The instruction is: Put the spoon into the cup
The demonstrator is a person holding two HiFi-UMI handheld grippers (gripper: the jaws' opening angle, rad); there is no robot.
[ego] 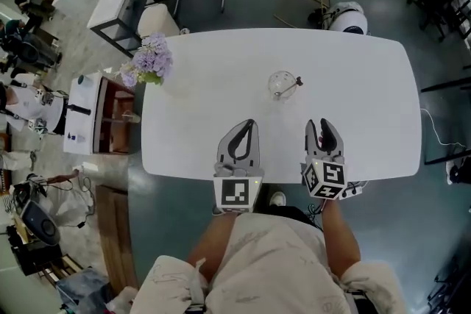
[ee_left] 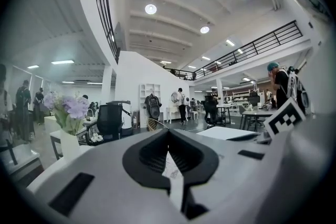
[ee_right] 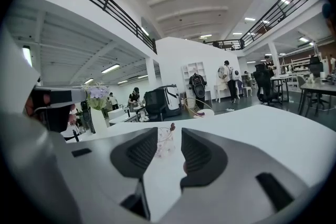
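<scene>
Right tool, jaws apart, faces cup holding spoon.

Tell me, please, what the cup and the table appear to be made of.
Cup: clear glass, possibly clear plastic, glossy; the white table shows straight through it. Table: smooth white top, likely laminate or painted board; even colour, no visible grain.

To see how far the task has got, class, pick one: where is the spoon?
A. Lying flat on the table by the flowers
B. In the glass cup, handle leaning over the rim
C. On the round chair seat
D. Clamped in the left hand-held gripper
B: the head view shows the spoon standing in the glass cup, well apart from the left hand-held gripper and the right hand-held gripper.
</scene>
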